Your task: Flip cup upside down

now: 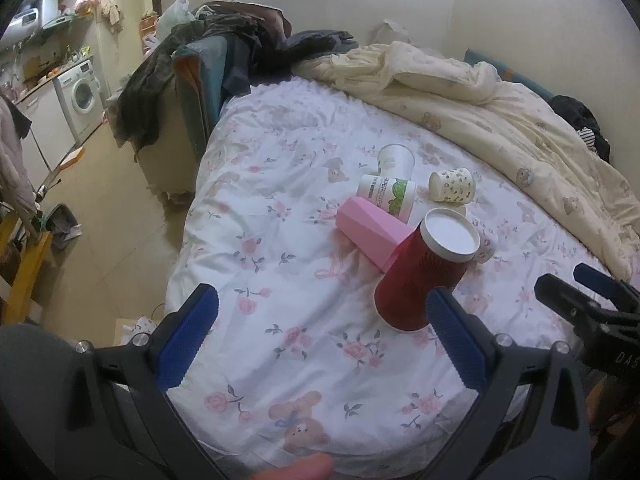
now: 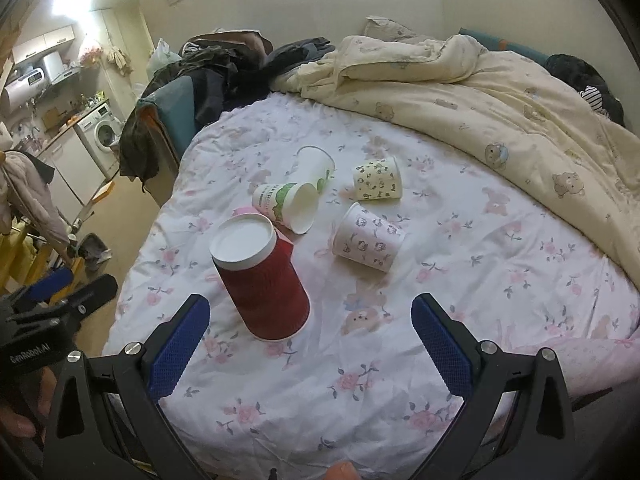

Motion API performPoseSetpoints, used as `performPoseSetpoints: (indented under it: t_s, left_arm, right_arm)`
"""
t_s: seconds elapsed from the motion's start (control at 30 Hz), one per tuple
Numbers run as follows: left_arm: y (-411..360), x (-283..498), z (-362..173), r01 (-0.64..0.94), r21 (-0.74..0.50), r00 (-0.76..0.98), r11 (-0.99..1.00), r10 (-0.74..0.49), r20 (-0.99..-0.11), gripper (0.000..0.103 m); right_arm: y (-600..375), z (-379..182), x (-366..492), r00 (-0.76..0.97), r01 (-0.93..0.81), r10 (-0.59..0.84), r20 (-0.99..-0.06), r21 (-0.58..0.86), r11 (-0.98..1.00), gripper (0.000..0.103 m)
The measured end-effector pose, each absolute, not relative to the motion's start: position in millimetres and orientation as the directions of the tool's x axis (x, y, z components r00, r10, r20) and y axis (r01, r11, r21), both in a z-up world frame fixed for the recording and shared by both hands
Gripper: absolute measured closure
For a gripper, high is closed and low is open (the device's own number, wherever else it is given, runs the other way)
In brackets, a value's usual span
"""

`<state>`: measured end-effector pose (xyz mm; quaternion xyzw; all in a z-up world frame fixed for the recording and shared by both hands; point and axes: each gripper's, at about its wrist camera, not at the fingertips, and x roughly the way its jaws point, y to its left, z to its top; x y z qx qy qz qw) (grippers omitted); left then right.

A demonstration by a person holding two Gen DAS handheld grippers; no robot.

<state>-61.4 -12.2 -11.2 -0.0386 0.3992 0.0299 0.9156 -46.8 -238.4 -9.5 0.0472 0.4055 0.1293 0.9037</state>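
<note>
A red ribbed paper cup [image 1: 420,276] stands upside down on the floral bedsheet, white base up; it also shows in the right wrist view [image 2: 264,284]. My left gripper [image 1: 320,340] is open and empty, the cup just beyond its right finger [image 1: 456,344]. My right gripper [image 2: 310,344] is open and empty, the red cup just ahead between its fingers, toward the left one. Each gripper shows at the edge of the other's view, the right gripper [image 1: 592,300] and the left gripper [image 2: 60,292].
Behind the red cup lie a pink cup [image 1: 372,236], two white-green cups [image 2: 288,208] [image 2: 316,164], and two patterned cups [image 2: 378,180] [image 2: 368,240], all on their sides. A cream quilt [image 2: 500,92] is bunched at the far right. The bed edge and floor [image 1: 120,220] are left.
</note>
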Motion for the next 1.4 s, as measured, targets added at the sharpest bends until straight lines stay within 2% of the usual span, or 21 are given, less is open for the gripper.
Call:
performPoseSetpoints:
  t_s: [1.4]
  left_arm:
    - [-14.4, -62.6, -10.2, -0.070, -0.061, 0.676, 0.996, 0.002, -0.737, 0.000]
  right_arm:
    - [-235.3, -10.1, -46.5, 0.637, -0.200, 0.268, -0.723, 0.180, 0.963, 0.000]
